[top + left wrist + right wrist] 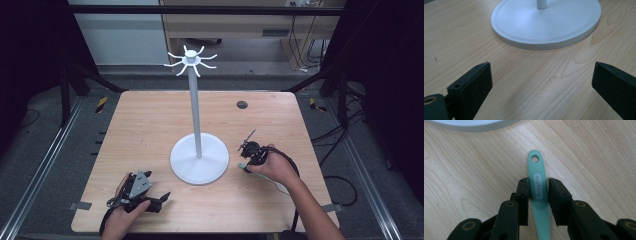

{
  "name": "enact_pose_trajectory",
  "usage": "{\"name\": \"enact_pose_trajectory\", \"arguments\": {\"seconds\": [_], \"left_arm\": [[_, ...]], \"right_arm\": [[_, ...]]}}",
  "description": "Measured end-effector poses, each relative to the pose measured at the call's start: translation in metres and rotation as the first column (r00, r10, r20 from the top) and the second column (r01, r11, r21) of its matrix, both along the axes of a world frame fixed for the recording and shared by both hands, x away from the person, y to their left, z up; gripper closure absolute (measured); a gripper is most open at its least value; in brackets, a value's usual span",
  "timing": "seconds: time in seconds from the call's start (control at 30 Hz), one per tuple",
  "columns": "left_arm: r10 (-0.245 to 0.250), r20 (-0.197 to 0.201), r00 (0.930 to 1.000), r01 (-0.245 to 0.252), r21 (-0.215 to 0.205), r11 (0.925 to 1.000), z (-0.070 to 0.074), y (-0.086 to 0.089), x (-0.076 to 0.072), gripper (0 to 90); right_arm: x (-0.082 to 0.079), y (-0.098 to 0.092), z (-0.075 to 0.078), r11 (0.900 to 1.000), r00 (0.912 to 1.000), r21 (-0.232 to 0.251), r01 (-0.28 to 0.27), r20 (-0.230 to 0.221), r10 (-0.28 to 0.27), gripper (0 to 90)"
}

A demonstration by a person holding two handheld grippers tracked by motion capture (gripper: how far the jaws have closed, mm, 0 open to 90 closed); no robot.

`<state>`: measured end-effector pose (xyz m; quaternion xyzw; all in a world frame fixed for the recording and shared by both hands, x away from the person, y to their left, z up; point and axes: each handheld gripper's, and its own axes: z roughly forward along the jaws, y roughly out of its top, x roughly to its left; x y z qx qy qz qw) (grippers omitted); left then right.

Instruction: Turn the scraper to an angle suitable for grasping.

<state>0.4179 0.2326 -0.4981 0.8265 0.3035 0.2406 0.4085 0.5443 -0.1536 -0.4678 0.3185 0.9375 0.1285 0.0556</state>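
Nearest the lens in the right gripper view, the right hand-held gripper (pixel 538 188) is closed on a slim mint-green plastic handle (pixel 538 185) w/ a hanging hole at its tip and a pale oval label (lettering too blurred to read). Both black pads touch the handle's sides; its holed end sticks out past them, over the light wood-grain surface (pixel 594 152). What's on the handle's other end is hidden below the jaws.

In the high view, the right hand-held gripper (pixel 243 165) sits at the surface's right-front area, just right of the white round stand base (pixel 185 167), w/ the green tip poking toward the base. A thin white pole (pixel 196 115) rises upright from the base centre to a crown of short curved white hooks (pixel 191 60).

Left hand-held gripper (pixel 162 197), near the front-left edge, is wide open & holds nothing: in its own view the two black jaws stand far apart, bare wood betw. them, and the base (pixel 544 27) lies ahead, not touching.
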Motion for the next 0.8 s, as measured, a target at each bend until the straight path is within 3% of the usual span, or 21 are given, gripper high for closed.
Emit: {"name": "enact_pose_trajectory", "arguments": {"seconds": [0.37, 0.8], "left_arm": [[-0.005, -0.005, 1.0, 0.005, 0.004, 1.0, -0.0005, -0.0012, -0.0001, 2.5], [-0.004, -0.003, 1.0, 0.004, 0.005, 1.0, -0.0008, -0.0017, -0.0004, 2.5]], "right_arm": [[0.0003, -0.0005, -0.0002, 1.0, 1.0, 0.007, -0.001, -0.007, 0.001, 68.7], [0.0005, 0.0021, 0.0005, 1.0, 0.9999, -0.014, -0.013, -0.004, 0.013, 73.6]]}}
